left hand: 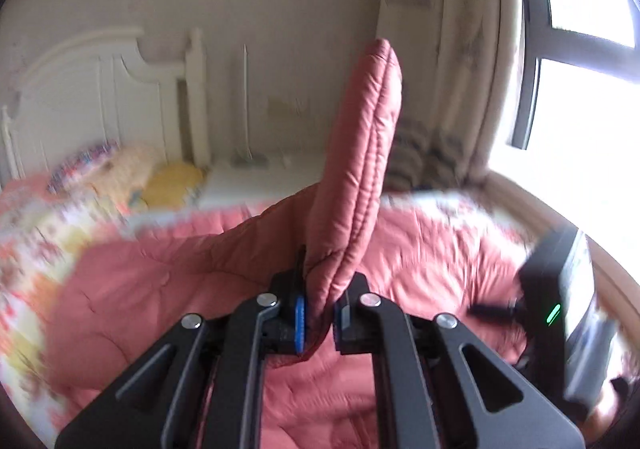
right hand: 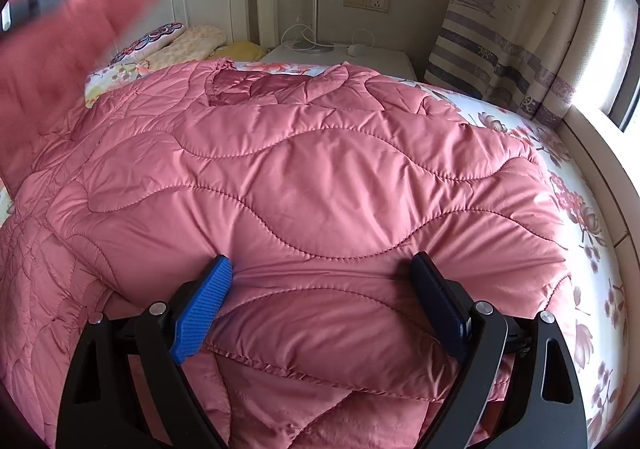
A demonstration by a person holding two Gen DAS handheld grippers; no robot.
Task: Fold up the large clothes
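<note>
Now left tongs [left hand: 320,313] clamp the pink quilted coat [right hand: 312,185]; right tongs [right hand: 320,305] gape wide, pressing it.

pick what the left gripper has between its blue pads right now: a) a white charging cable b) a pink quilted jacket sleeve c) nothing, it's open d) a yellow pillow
b: in the left wrist view the left gripper is shut on the pink quilted jacket sleeve, which stands up from between its blue pads, while the rest of the jacket lies on the bed.
</note>
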